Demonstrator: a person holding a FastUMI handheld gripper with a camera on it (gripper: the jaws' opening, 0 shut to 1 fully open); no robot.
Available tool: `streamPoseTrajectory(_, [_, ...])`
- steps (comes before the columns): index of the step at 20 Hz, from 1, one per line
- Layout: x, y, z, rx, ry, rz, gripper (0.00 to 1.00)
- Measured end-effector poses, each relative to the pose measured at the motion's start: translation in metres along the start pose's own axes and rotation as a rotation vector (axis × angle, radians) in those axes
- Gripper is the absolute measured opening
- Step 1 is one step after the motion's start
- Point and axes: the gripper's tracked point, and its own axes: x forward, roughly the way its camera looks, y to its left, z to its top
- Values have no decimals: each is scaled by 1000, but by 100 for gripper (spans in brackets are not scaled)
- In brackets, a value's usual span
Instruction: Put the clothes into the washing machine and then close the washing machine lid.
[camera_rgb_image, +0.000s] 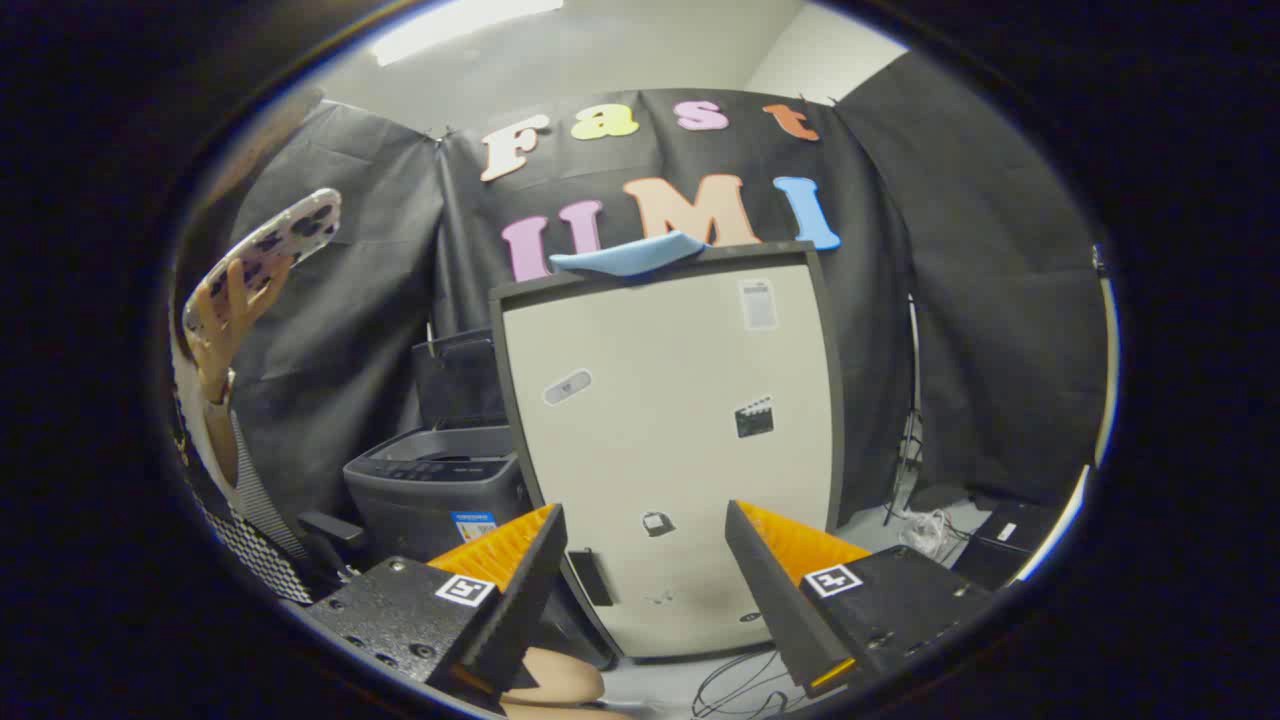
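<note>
Clothes here look to be one light-blue cloth (628, 255) draped on the top edge of a tall cream cabinet with a dark frame (670, 440), well beyond the claw (645, 560), whose fingers are spread apart and grasp nothing. A dark grey top-loading washing machine (437, 485) with its lid raised stands just beside the cabinet. Best approach, I judge: rise level with the cloth, straddle its thick fold, then pinch firmly.

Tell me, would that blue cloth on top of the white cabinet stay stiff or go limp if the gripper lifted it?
Probably limp: the blue cloth drapes flat over the white cabinet top, sagging at its edge. It looks thin, so likely light. The gripper is open, well short of it, fingers apart.
</note>
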Motion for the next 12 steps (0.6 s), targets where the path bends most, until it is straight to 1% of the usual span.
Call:
streamPoseTrajectory(2, [2,-5,3,-25,-12,-34,97])
streamPoseTrajectory(5, [-2,3,6,-116,-37,-42,97])
streamPoseTrajectory(7, [-2,4,8,-155,-51,-57,97])
streamPoseTrajectory(9, [-1,1,6,-143,-46,-80,97])
streamPoseTrajectory(12, [-1,0,6,-127,-38,-76,97])
